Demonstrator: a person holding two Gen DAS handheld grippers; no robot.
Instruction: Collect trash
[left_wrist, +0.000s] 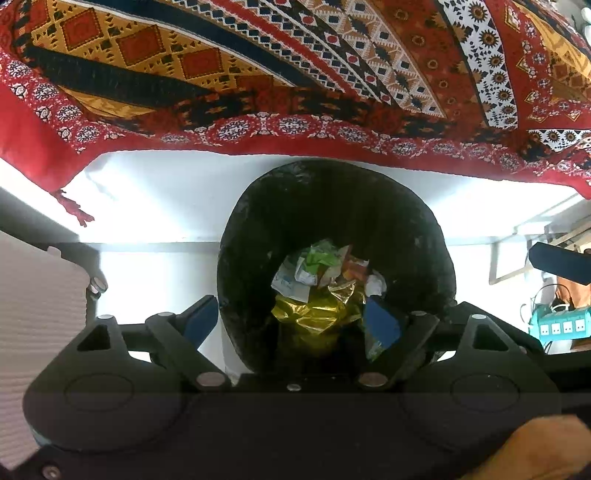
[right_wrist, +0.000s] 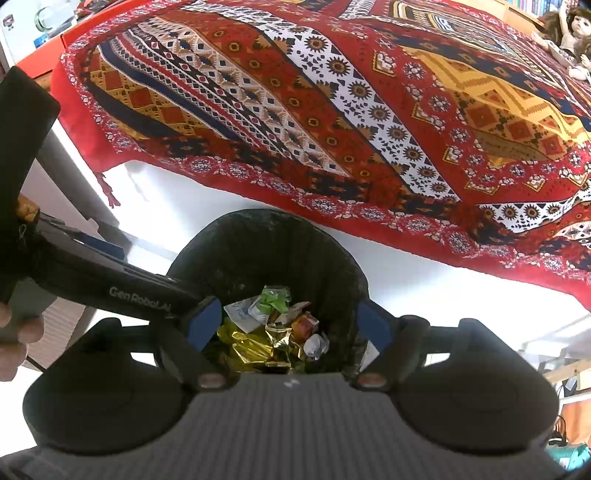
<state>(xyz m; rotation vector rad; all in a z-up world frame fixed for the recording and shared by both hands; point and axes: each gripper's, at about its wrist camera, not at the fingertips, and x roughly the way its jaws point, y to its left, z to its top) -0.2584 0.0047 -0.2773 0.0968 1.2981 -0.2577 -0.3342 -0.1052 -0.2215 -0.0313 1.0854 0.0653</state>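
A black trash bin (left_wrist: 417, 236) stands on the floor right under both grippers. Inside lie a crumpled gold foil wrapper (left_wrist: 317, 314), a green wrapper (left_wrist: 319, 258) and white paper scraps. My left gripper (left_wrist: 291, 323) hangs open over the bin's mouth, and a pale scrap shows just below its right blue pad (left_wrist: 382, 325). In the right wrist view the same bin (right_wrist: 266, 236) and gold foil (right_wrist: 251, 347) lie between the fingers of my right gripper (right_wrist: 290, 325), which is open and holds nothing. The left gripper's body (right_wrist: 140, 295) reaches in from the left, held by a hand (right_wrist: 14, 332).
A red patterned cloth (right_wrist: 332, 110) covers the surface just beyond the bin, its fringed edge hanging above the rim. A doll (right_wrist: 569, 33) sits at the far right on it. A teal power strip (left_wrist: 557, 325) and cables lie to the right. White floor (left_wrist: 155, 206) surrounds the bin.
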